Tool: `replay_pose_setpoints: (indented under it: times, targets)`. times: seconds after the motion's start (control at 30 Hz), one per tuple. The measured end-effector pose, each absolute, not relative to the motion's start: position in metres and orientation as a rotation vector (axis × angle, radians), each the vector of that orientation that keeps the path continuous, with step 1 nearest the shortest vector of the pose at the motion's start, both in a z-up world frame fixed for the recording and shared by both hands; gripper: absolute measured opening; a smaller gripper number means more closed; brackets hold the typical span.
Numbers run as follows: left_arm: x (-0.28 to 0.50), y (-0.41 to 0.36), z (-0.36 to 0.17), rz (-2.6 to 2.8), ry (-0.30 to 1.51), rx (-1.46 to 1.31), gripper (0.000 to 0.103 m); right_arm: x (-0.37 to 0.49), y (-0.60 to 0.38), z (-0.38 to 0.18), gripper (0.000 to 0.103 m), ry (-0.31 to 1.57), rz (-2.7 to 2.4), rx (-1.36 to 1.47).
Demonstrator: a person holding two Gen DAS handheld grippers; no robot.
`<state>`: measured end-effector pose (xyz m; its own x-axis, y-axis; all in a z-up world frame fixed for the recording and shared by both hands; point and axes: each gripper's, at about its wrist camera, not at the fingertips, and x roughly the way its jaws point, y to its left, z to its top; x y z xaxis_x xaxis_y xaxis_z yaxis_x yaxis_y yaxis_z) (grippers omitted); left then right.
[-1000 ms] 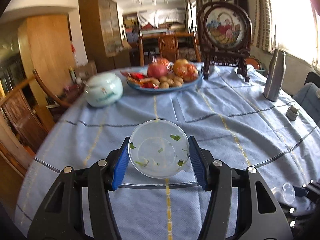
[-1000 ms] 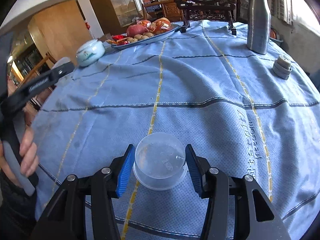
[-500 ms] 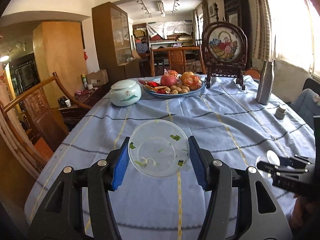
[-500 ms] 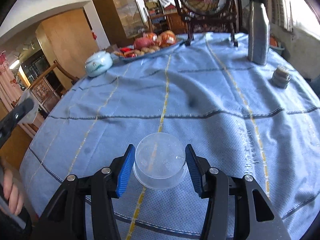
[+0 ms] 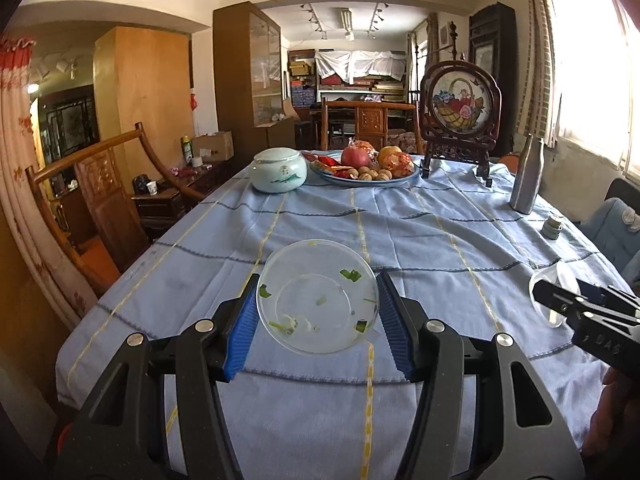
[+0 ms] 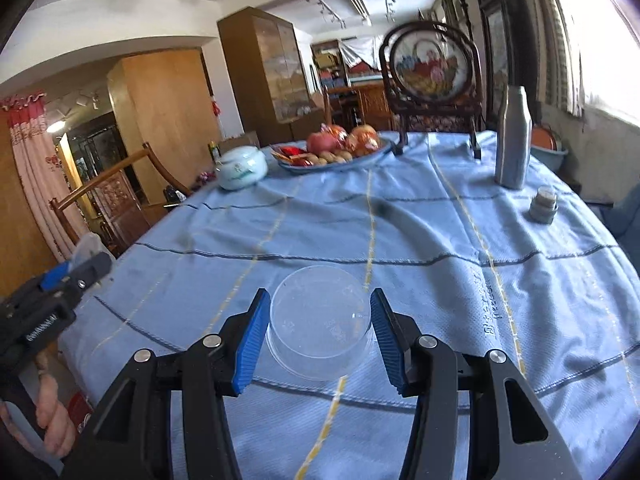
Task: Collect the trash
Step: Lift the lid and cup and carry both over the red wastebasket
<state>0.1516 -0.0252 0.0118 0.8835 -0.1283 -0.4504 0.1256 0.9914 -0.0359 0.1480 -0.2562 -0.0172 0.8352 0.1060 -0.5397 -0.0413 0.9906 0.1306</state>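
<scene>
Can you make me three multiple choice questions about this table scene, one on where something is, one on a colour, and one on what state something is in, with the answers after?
1. Where does the pale lidded jar stand?
A. Left of the fruit plate, at the table's far end
B. Beside the metal bottle
C. In front of the left gripper, at the near edge

2. What colour is the tablecloth?
A. Red with white dots
B. Light blue with dark and yellow lines
C. Plain green

3. What state is the clear lid in the left gripper in?
A. Clean and dry
B. Broken in two
C. Flecked with green food scraps

Answers:
1 A: the jar sits just left of the plate, far from the metal bottle.
2 B: blue cloth crossed by stripes.
3 C: green bits cling to it, held between the jaws.
</scene>
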Motion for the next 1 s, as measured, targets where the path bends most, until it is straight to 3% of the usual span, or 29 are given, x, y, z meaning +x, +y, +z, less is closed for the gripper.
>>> replay_pose_setpoints:
  times: [1.0]
  targets:
    - [0.028, 0.097, 0.032, 0.132, 0.313, -0.139, 0.056, 0.072, -0.108, 0.034, 0.051, 0.434, 0.418, -0.034]
